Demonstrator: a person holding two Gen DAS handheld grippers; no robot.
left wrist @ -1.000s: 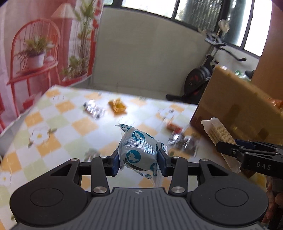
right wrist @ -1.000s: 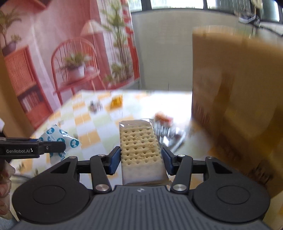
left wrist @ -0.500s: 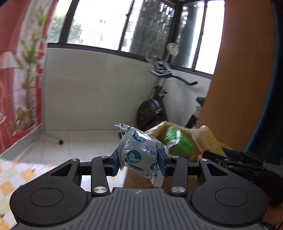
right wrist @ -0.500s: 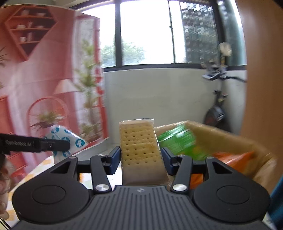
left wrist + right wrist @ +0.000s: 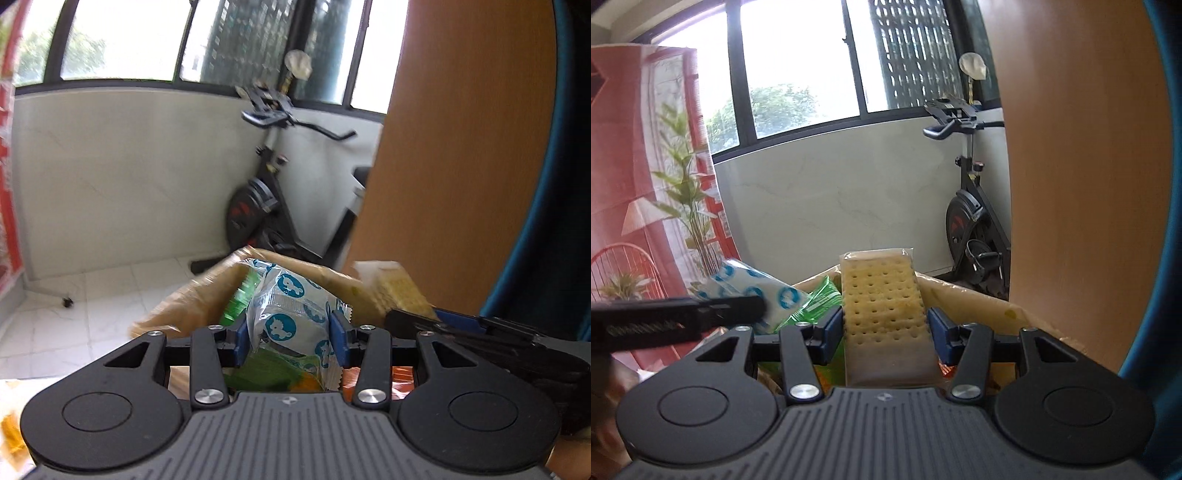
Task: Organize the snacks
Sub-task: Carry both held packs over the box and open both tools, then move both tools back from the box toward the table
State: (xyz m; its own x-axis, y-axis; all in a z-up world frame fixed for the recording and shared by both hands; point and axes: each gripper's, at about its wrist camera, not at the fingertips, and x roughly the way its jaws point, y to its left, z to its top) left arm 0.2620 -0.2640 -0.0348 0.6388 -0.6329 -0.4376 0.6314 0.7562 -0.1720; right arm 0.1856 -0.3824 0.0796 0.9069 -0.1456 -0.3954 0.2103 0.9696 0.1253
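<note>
My left gripper [image 5: 291,341] is shut on a white snack packet with blue round prints [image 5: 291,314], held over the open cardboard box [image 5: 184,310]. My right gripper [image 5: 884,334] is shut on a clear-wrapped cracker pack [image 5: 882,306], also over the box [image 5: 979,299]. The blue-print packet [image 5: 753,284] and left gripper show at the left of the right wrist view; the cracker pack [image 5: 397,291] shows at the right of the left wrist view. A green packet [image 5: 236,299] and orange packets [image 5: 369,376] lie inside the box.
A wooden panel [image 5: 461,147] stands close on the right, with a blue edge [image 5: 1160,184] beside it. An exercise bike [image 5: 258,206] stands by the white wall behind the box. A red printed backdrop [image 5: 635,184] hangs at the left.
Both grippers have lifted from over the checked table and swung right to above the open box, each still holding its snack. In the last half second they have come closer to the box.
</note>
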